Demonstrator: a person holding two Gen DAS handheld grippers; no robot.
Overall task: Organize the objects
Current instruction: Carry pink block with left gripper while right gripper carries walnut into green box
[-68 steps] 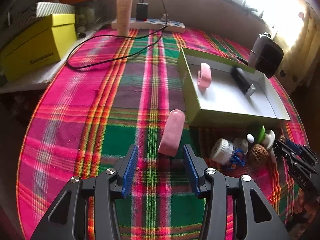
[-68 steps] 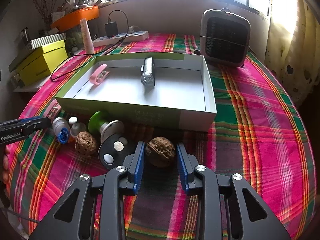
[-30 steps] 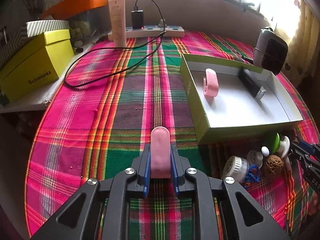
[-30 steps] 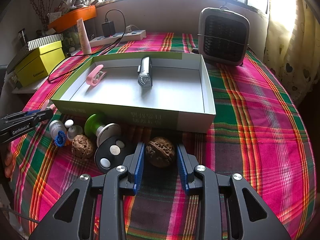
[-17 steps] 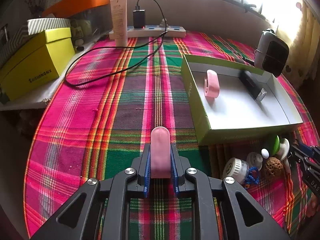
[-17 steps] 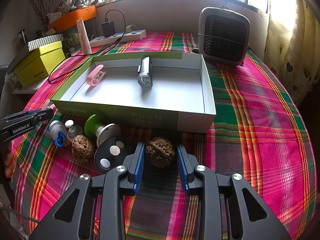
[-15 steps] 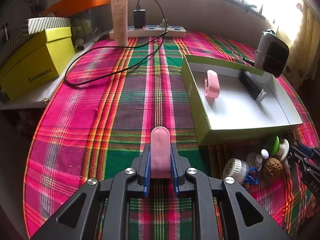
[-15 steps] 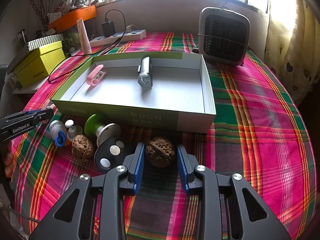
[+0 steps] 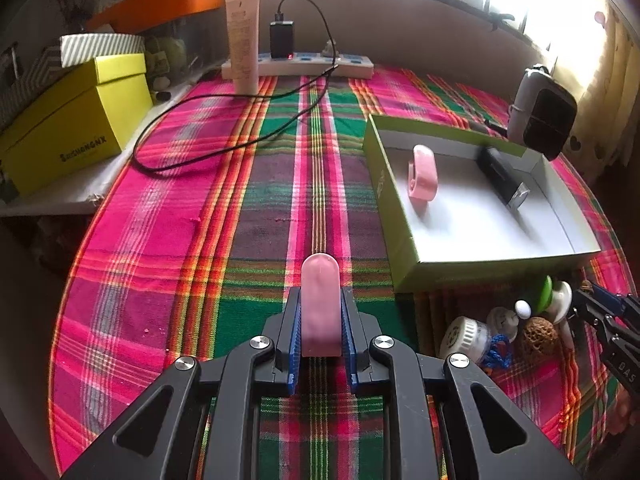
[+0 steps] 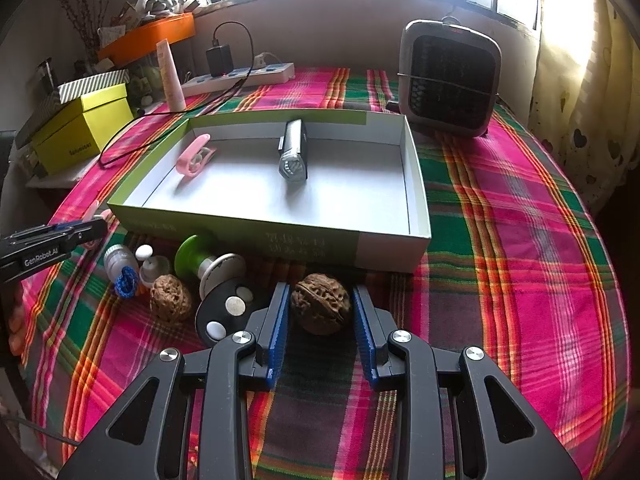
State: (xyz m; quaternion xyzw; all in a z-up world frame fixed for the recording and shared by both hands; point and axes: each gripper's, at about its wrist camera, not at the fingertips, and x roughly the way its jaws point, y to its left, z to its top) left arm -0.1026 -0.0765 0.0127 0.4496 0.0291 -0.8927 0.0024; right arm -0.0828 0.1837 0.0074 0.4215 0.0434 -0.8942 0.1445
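My left gripper [image 9: 320, 300] is shut on a pink oblong case [image 9: 320, 300], held above the plaid cloth, left of the green box [image 9: 384, 184]. The box holds a pink clip [image 9: 423, 172] and a black flashlight [image 9: 502, 178]. My right gripper [image 10: 321, 312] is open, its fingers on either side of a walnut [image 10: 321, 309] on the cloth just in front of the box [image 10: 280, 236]. The fingers stand slightly apart from the walnut. Left of it lie a second walnut [image 10: 171, 298], a black round remote [image 10: 224, 314], a green-and-white spool [image 10: 200, 258] and small white bottles [image 10: 120, 260].
A small heater [image 10: 450, 76] stands behind the box on the right. A power strip [image 9: 316, 65] with a charger and black cable, a cream tube [image 9: 242, 42] and a yellow box [image 9: 68, 120] lie at the back left.
My left gripper closed on the pink case and lifted it off the cloth, turning it straight. In the last second it has held nearly still. The right gripper has not moved.
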